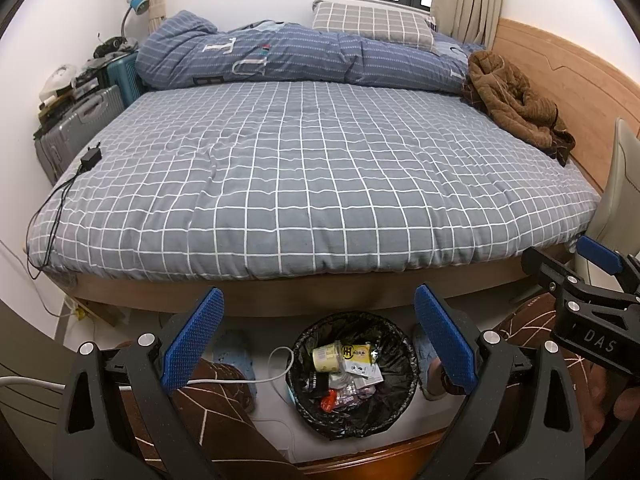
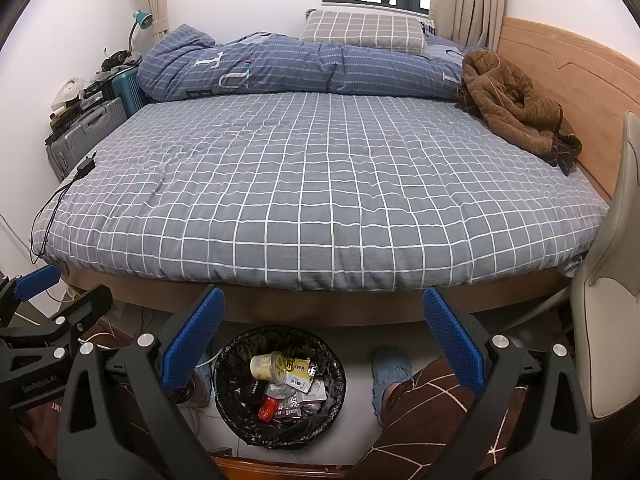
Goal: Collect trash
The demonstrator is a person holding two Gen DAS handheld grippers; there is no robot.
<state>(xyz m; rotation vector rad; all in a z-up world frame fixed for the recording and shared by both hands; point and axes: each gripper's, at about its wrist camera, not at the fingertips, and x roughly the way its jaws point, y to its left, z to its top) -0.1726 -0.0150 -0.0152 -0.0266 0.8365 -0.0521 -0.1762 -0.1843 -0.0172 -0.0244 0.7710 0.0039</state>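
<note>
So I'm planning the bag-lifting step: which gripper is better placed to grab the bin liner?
Left, probably. The round bin with black plastic liner sits centred between the open left gripper fingers; under the open right gripper it lies left of centre.

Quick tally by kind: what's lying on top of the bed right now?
Pillow: 1
Rolled blue duvet: 1
Brown garment: 1
Black charger with cable: 1
Total: 4
</note>
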